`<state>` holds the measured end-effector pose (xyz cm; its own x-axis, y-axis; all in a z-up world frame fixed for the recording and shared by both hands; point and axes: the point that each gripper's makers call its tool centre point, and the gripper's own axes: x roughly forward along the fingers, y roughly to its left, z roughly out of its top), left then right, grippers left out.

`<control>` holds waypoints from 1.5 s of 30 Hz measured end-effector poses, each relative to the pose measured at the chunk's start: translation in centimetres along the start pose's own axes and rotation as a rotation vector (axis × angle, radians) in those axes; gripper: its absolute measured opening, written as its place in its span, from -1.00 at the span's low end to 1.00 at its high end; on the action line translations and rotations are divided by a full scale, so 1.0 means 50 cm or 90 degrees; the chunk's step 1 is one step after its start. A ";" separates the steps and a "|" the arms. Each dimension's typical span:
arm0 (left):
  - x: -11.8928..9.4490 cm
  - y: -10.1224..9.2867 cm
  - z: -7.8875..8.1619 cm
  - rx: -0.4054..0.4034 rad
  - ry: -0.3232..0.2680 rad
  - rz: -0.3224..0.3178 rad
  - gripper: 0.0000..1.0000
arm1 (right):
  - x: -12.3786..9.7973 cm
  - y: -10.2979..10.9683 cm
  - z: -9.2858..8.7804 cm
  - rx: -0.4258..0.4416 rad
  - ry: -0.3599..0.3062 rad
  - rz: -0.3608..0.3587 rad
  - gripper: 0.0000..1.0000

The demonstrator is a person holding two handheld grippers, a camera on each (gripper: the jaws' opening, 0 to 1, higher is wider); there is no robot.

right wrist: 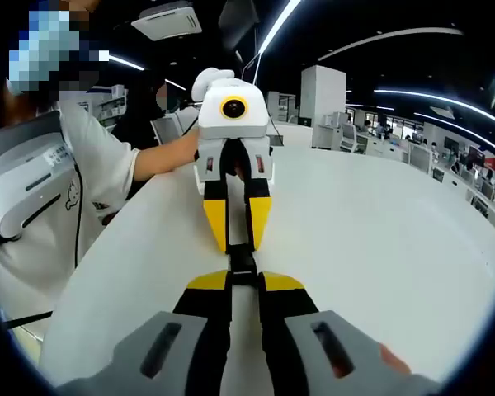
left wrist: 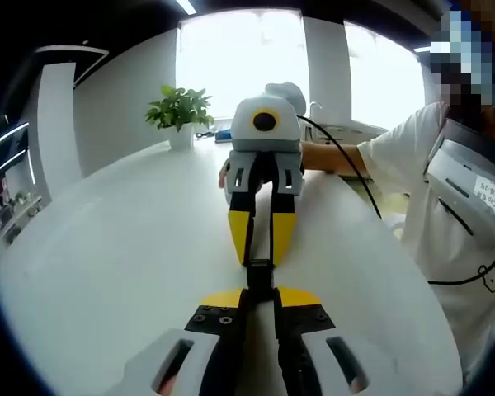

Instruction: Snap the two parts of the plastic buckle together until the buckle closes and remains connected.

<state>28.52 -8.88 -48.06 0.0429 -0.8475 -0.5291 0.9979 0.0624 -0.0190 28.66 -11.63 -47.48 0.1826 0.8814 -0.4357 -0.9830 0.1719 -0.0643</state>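
Observation:
A small black plastic buckle (left wrist: 260, 276) hangs just above the white table (left wrist: 124, 247), between two grippers that meet tip to tip. My left gripper (left wrist: 260, 292) rises from the bottom of the left gripper view, its yellow-tipped jaws shut on the near end of the buckle. Opposite it, my right gripper (left wrist: 261, 257) points back at me and is shut on the far end. In the right gripper view the buckle (right wrist: 242, 262) bridges the right gripper (right wrist: 243, 280) and the left gripper (right wrist: 238, 246). Whether the two halves are latched is hidden by the jaws.
A potted green plant (left wrist: 180, 111) stands at the table's far edge. A person in a white shirt (left wrist: 454, 206) stands at the table's side, an arm (right wrist: 161, 157) reaching to the gripper. Bare table (right wrist: 379, 247) spreads on both sides; office desks (right wrist: 371, 140) lie beyond.

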 end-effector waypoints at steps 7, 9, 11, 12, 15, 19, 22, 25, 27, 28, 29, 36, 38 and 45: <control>-0.004 0.012 0.004 0.005 -0.004 0.007 -0.77 | 0.003 -0.015 0.005 0.001 -0.003 0.002 -0.77; -0.005 0.022 0.007 0.010 -0.003 0.008 -0.77 | 0.003 -0.023 0.005 0.001 -0.004 -0.003 -0.77; -0.004 0.034 0.007 0.005 0.000 0.009 -0.77 | 0.003 -0.031 0.006 -0.002 -0.004 -0.006 -0.77; -0.002 0.043 0.008 -0.010 -0.004 0.005 -0.77 | 0.004 -0.039 0.006 0.000 -0.003 -0.007 -0.77; 0.004 0.067 0.011 -0.048 -0.021 -0.005 -0.77 | 0.006 -0.066 0.006 0.002 0.004 -0.009 -0.76; 0.006 0.097 0.012 -0.059 -0.022 -0.006 -0.77 | 0.014 -0.100 0.005 0.018 0.003 0.002 -0.76; 0.010 0.127 0.010 -0.066 -0.016 -0.005 -0.77 | 0.021 -0.128 0.002 0.043 -0.007 0.005 -0.76; 0.012 0.159 0.010 -0.076 -0.016 0.006 -0.77 | 0.030 -0.159 0.001 0.064 -0.019 -0.002 -0.76; 0.012 0.181 0.008 -0.080 -0.018 0.008 -0.77 | 0.037 -0.178 0.001 0.078 -0.026 -0.004 -0.76; 0.013 0.190 0.007 -0.081 -0.020 0.009 -0.77 | 0.040 -0.187 0.001 0.082 -0.027 -0.008 -0.76; 0.015 0.201 0.006 -0.084 -0.023 0.013 -0.77 | 0.044 -0.194 0.001 0.082 -0.028 -0.012 -0.76; 0.016 0.246 0.002 -0.074 -0.009 0.039 -0.77 | 0.062 -0.234 0.003 0.056 -0.006 -0.038 -0.77; 0.016 0.254 0.001 -0.071 -0.005 0.048 -0.77 | 0.068 -0.244 0.002 0.039 0.004 -0.043 -0.77; 0.011 0.264 0.000 -0.074 -0.011 0.058 -0.77 | 0.068 -0.257 0.002 0.030 0.002 -0.045 -0.77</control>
<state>41.72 -8.51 -48.61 0.1355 -0.8442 -0.5186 0.9773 0.2000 -0.0703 41.89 -10.79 -48.04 0.2514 0.8651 -0.4341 -0.9657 0.2541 -0.0528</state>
